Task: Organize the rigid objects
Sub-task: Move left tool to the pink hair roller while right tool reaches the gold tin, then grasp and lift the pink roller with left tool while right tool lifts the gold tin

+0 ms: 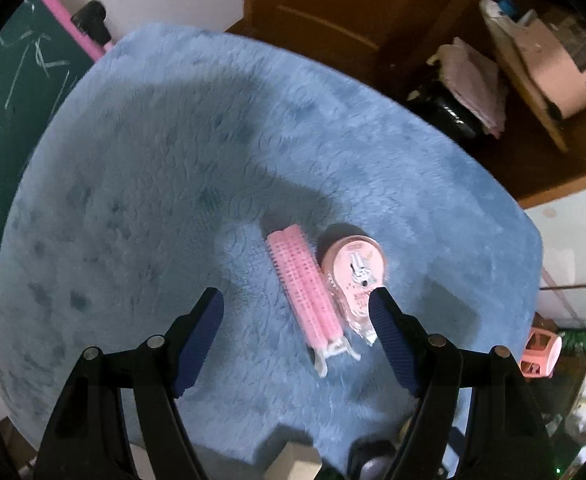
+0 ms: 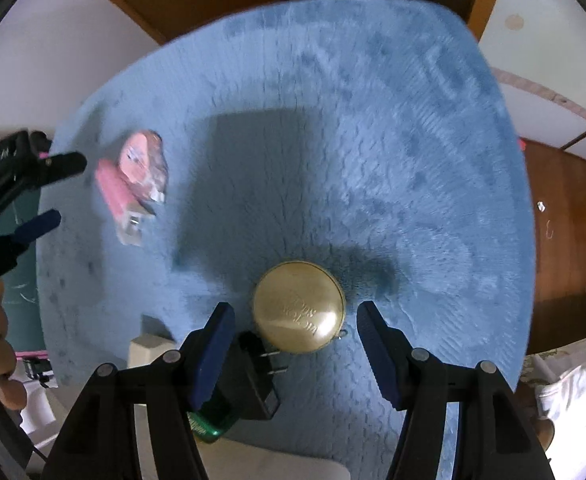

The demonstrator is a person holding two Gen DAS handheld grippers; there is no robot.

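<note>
On a blue fluffy mat, a pink hair roller lies beside a pink round case in clear wrap. My left gripper is open and empty, just above them; the roller lies between its fingers. In the right wrist view the roller and case sit at the left, with the left gripper next to them. My right gripper is open around a round gold tin. A black plug adapter lies by its left finger.
A green-capped object and a beige block sit at the mat's near edge. A wooden door, a shelf with boxes and a green chalkboard surround the mat. A pink basket stands on the floor.
</note>
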